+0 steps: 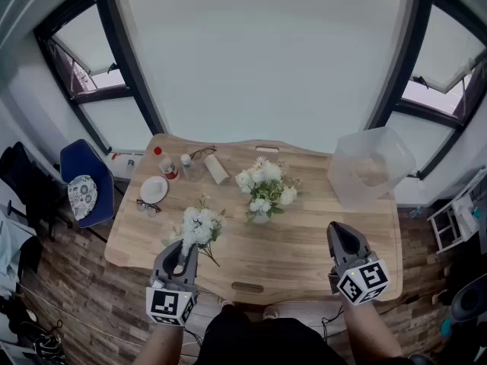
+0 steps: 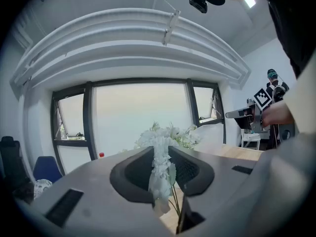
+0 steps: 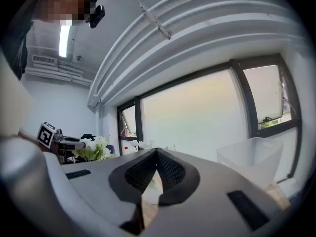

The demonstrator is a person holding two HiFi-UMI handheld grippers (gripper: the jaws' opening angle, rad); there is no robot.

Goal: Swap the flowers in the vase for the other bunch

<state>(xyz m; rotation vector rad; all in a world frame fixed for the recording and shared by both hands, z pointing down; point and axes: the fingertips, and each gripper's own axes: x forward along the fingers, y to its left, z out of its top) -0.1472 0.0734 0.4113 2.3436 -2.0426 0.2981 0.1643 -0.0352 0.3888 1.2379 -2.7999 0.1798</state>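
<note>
- The left claw (image 1: 185, 248) is clamped on the spare bunch (image 1: 199, 225), near the front left of the table (image 1: 304, 249). The grip seems to sit on a spray of blossom rather than on the stems, so petals may crush, or one sprig may pull free and the rest drop.
- The vase (image 1: 260, 217) stands mid-table, still full of its old flowers (image 1: 265, 182). Bringing the spare bunch over now would jam stems together or push the vase over.
- The right claw (image 1: 340, 233) is closed and empty, well clear of the vase at the front right. It must open before it can take the old flowers; going in closed would only knock the blooms.
- With the left claw busy, nothing steadies the vase. A one-sided pull on the old flowers could lift or tip it.
- The stems of the spare bunch trail loose below the grip. A swing across the table could snag them on the vase.
- A bottle (image 1: 167, 166), plate (image 1: 154, 189) and glasses (image 1: 148, 206) sit behind the left claw; a wide sweep that way could upset them.
</note>
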